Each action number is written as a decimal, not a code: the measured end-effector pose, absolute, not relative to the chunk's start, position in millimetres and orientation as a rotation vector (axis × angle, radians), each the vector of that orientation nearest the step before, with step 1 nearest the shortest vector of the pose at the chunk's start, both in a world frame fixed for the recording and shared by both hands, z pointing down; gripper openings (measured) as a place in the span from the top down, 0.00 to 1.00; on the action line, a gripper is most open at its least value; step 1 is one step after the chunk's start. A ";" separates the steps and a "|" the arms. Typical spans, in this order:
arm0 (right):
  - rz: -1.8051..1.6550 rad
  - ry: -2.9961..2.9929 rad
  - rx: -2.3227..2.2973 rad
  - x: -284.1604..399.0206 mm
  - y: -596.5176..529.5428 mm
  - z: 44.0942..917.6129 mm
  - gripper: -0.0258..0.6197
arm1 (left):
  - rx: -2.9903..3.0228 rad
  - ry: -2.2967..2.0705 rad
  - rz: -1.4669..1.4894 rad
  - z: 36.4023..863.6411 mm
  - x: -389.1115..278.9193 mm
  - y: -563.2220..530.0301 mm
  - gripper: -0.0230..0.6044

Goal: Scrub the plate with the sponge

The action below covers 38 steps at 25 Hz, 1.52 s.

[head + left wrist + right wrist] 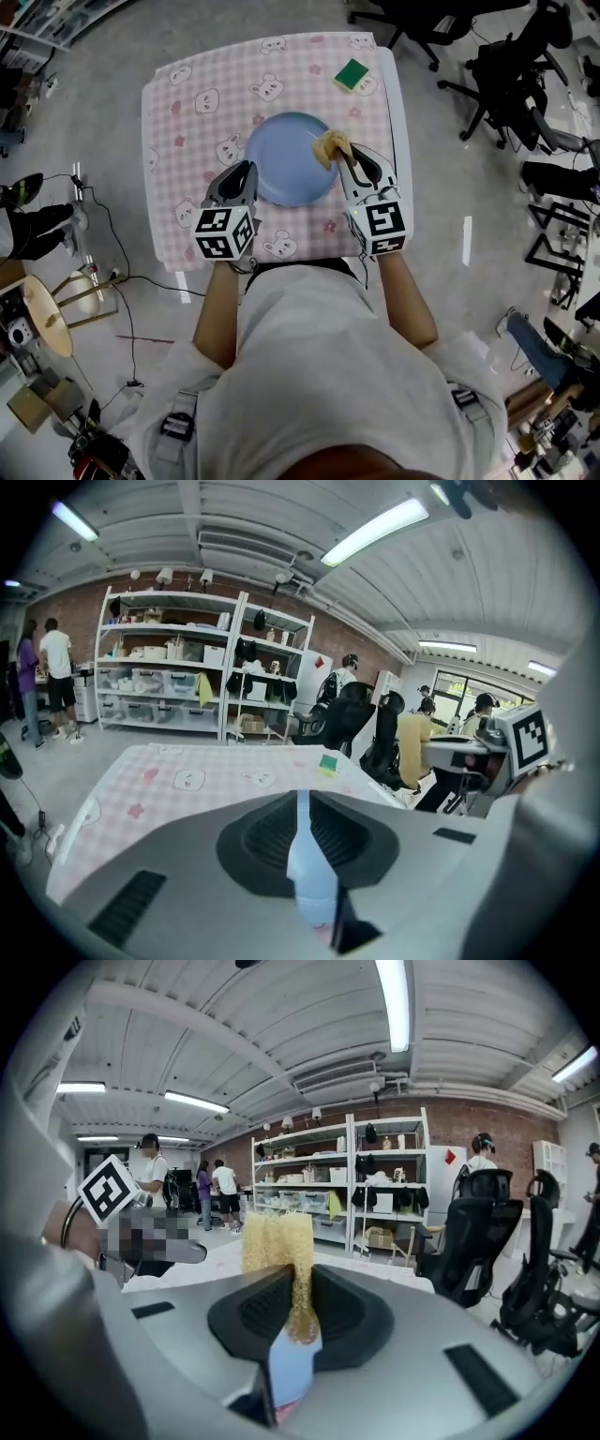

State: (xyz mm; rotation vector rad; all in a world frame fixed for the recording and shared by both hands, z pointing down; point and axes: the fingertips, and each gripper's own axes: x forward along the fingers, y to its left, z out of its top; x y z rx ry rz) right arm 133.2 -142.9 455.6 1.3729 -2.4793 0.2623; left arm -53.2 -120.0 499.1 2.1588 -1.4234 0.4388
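Closest to the camera is the person's pale shirt (pixel 319 366), with both bare forearms reaching forward to the near edge of the table. The left gripper (pixel 249 169) has its marker cube (pixel 225 232) right at that edge. Its jaws are clamped almost together on the near-left rim of the blue plate (pixel 281 150). In the left gripper view you only see a thin blue sliver of that rim pinched between the dark pads.

The right gripper (pixel 345 153) sits just beside it on the other side. It's got a narrow grip on a yellow sponge (pixel 330 145), with the top of the sponge poking out past the jaw tips. The sponge is over the plate's right rim. It looks like it's touching the plate, but from above I honestly can't tell how hard it's pressed down.

The plate itself is roughly mid-table on a pink checked tablecloth (pixel 187 122) with little bear and flower prints.

Further out, near the far right corner of the cloth, a green sponge (pixel 352 74) lies on its own, well apart from the plate.

Beyond the table on the right there's a cluster of black office chairs (pixel 506 75). In the left gripper view, white shelves (pixel 169 667) full of boxes stand against a brick wall at the back.
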 end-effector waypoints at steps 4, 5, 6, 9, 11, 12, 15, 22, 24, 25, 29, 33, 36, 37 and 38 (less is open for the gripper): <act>0.317 -2.428 1.284 111.9 -162.6 484.9 0.87 | 2.100 -1.373 0.501 532.9 -67.5 -137.2 0.88; 0.339 -2.416 1.266 107.0 -165.8 492.6 0.87 | 2.079 -1.368 0.514 542.5 -72.9 -139.9 0.88; 0.362 -2.402 1.250 102.8 -169.2 500.7 0.87 | 2.059 -1.363 0.528 552.3 -78.0 -143.0 0.88; 0.416 -2.356 1.203 92.1 -178.0 525.5 0.87 | 2.013 -1.327 0.606 582.3 -89.8 -151.1 0.88; 0.434 -2.333 1.163 82.0 -179.1 538.6 0.87 | 1.970 -1.296 0.649 600.7 -99.3 -151.7 0.88; 0.438 -2.323 1.143 76.8 -178.8 543.6 0.87 | 1.946 -1.276 0.644 608.5 -103.3 -151.3 0.88; 0.454 -2.293 1.099 66.8 -176.0 554.0 0.87 | 1.888 -1.183 0.571 624.5 -103.3 -148.5 0.88; 0.468 -2.255 1.084 57.7 -178.1 567.3 0.87 | 1.801 -1.135 0.496 644.7 -105.2 -154.6 0.86; 0.475 -2.256 1.085 56.3 -177.1 566.8 0.87 | 1.799 -1.127 0.490 646.8 -103.9 -154.9 0.86; 0.478 -2.254 1.085 56.5 -175.9 566.9 0.87 | 1.800 -1.113 0.494 648.2 -101.4 -153.7 0.86; 0.489 -2.237 1.092 56.3 -171.9 570.6 0.87 | 1.806 -1.051 0.524 657.5 -93.6 -149.9 0.86; 0.499 -2.232 1.100 57.2 -172.2 574.2 0.87 | 1.795 -1.038 0.550 667.4 -87.6 -153.1 0.86; 0.508 -2.232 1.103 61.3 -166.0 571.8 0.87 | 1.780 -1.059 0.581 668.0 -86.1 -151.6 0.87; 0.509 -2.231 1.103 63.6 -163.8 570.9 0.87 | 1.779 -1.067 0.586 666.9 -86.1 -151.1 0.88; 0.510 -2.230 1.103 66.2 -162.1 570.4 0.87 | 1.780 -1.073 0.589 665.8 -85.8 -151.0 0.88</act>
